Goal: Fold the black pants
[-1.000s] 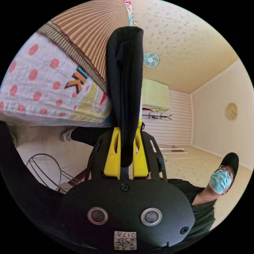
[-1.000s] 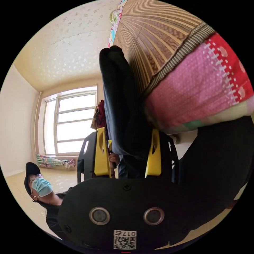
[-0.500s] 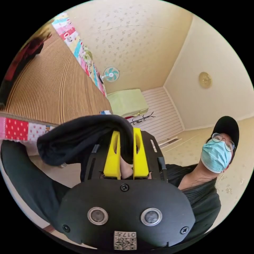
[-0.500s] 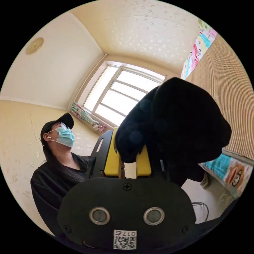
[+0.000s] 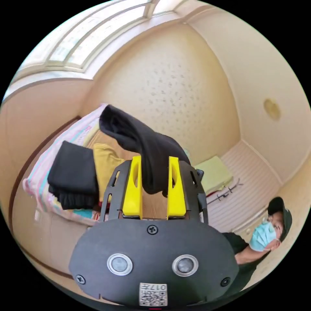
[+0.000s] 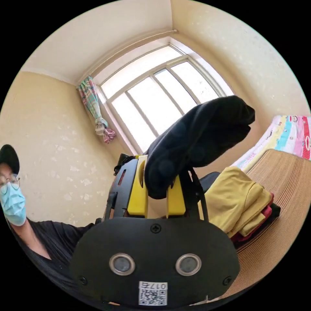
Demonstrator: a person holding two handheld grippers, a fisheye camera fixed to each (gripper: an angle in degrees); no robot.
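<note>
The black pants [image 5: 142, 142] are a thick folded bundle held up in the air. In the left gripper view one end hangs down between the yellow jaws of my left gripper [image 5: 155, 189], and the cloth touches both jaws. In the right gripper view the black pants [image 6: 197, 132] bulge above my right gripper [image 6: 157, 196], whose jaws pinch the lower end. Both grippers are shut on the cloth, above the woven mat [image 6: 285, 201] of the bed.
A stack of folded clothes lies on the mat: a black garment [image 5: 73, 175] and a yellow one [image 5: 105, 162], also the yellow garment [image 6: 236, 197] over red cloth. A patchwork quilt [image 6: 291, 129] edges the bed. A masked person [image 5: 264, 231] is close by. A window [image 6: 155, 97] lies behind.
Both views have swung round from the bed's side to above the mat. The pants have come up with the grippers, and the folded stack is now in sight. The left jaws stand slightly wider.
</note>
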